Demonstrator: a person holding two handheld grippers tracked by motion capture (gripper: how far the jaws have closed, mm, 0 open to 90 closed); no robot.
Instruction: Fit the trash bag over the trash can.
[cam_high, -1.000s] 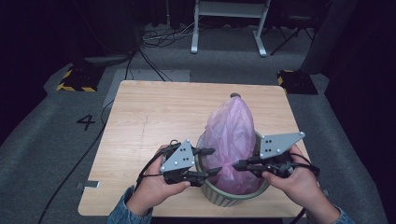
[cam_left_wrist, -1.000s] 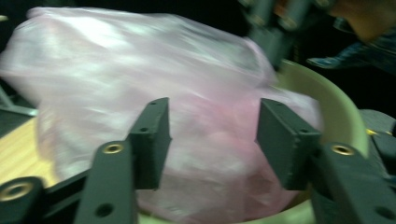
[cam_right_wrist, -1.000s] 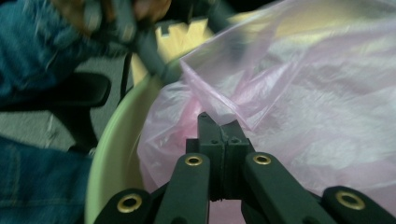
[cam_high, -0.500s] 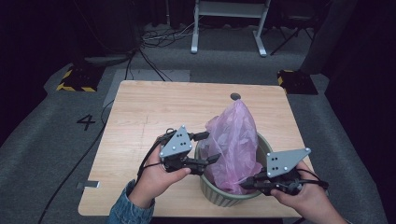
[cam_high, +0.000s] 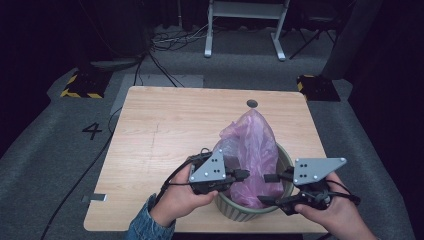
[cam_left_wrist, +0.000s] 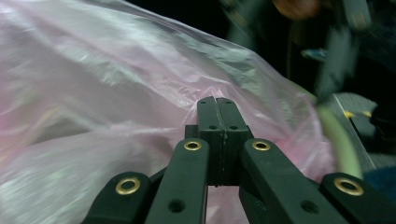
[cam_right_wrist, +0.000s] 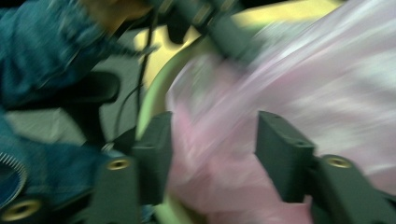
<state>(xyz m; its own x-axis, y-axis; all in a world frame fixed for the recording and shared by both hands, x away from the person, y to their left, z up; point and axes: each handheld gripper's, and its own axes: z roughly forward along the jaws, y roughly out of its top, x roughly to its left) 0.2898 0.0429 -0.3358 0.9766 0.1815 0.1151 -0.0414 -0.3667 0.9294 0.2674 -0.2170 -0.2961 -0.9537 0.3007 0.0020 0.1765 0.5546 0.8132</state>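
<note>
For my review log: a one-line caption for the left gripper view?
Left gripper pinching the pink plastic bag, jaws closed on a fold.

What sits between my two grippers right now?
In the high view, the pink plastic bag in the green bin lies between the left gripper and right gripper.

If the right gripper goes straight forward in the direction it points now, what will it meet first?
Most likely the pink plastic bag. The right gripper is open and the film lies right between and ahead of its fingers, by the green bin's rim. The blur makes depth uncertain.
</note>
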